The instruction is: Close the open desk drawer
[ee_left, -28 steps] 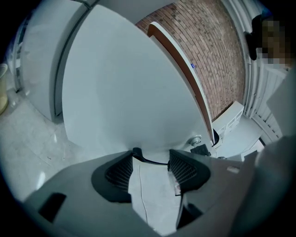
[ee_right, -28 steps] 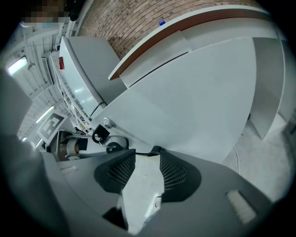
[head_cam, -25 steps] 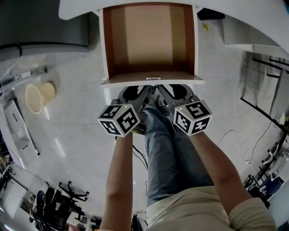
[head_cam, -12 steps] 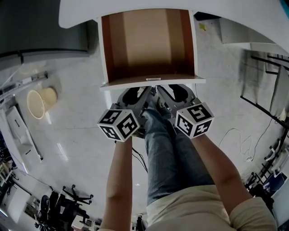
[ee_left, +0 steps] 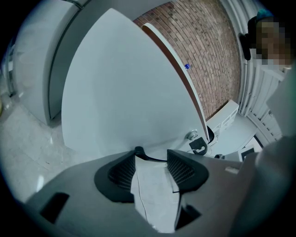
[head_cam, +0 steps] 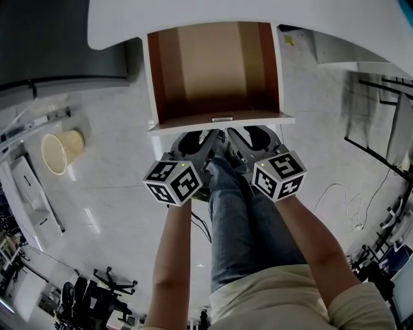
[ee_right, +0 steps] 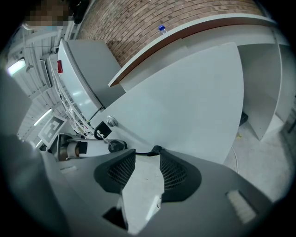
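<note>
— So, where is the thing you are meant to shut?

— Open, as I see it from the head view. The box-shaped desk drawer [head_cam: 213,64], brown wood inside, sticks out from under the curved white desk top [head_cam: 193,13]. Its flat white front panel [head_cam: 258,119] faces me, just beyond my two grippers.

— And the grippers themselves?

— Both sit side by side in front of that panel, angled down, above the person's blue-jeaned legs [head_cam: 239,219]. My left gripper [head_cam: 208,135] has its black ribbed jaws apart. They have just been closing a little, with nothing between them; only the white panel shows through the gap. My right gripper [head_cam: 231,134] has its jaws apart too, clamped on nothing.

— Are the tips touching the panel?

— They are right up at it in both gripper views, but I cannot tell whether they press on it.

— Anything on the panel?

— A small round silver lock [ee_left: 192,135] with a black-headed key [ee_left: 200,146] hanging from it. It lies to the right of my left jaws and to the left of my right jaws.

— And around the desk?

— A red-brown brick wall [ee_left: 208,55] stands behind it. A round cream waste bin [head_cam: 59,147] stands on the pale tiled floor [head_cam: 116,187], well to the left of the drawer.
</note>
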Tool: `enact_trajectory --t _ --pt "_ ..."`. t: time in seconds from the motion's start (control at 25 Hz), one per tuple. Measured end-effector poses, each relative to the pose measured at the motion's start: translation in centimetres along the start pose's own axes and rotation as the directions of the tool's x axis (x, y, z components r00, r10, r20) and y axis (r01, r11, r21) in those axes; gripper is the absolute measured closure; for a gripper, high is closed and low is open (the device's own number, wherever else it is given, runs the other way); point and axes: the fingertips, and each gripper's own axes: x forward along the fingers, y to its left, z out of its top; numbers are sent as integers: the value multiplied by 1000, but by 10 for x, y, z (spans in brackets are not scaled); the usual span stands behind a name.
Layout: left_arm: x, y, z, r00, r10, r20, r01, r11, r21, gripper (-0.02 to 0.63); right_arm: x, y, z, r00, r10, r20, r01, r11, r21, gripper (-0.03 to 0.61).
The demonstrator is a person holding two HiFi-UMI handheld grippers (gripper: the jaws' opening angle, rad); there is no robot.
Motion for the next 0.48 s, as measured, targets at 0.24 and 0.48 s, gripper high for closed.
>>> enact_trajectory --t 0.24,0.48 --pt "4 0 5 1000 -13 -7 13 1000 6 402 3 -2 6 1000 -11 13 11 1000 1 408" --pt "10 -1 16 1000 -21 -3 21 1000 16 402 8 -6 17 999 -17 27 17 1000 2 407"
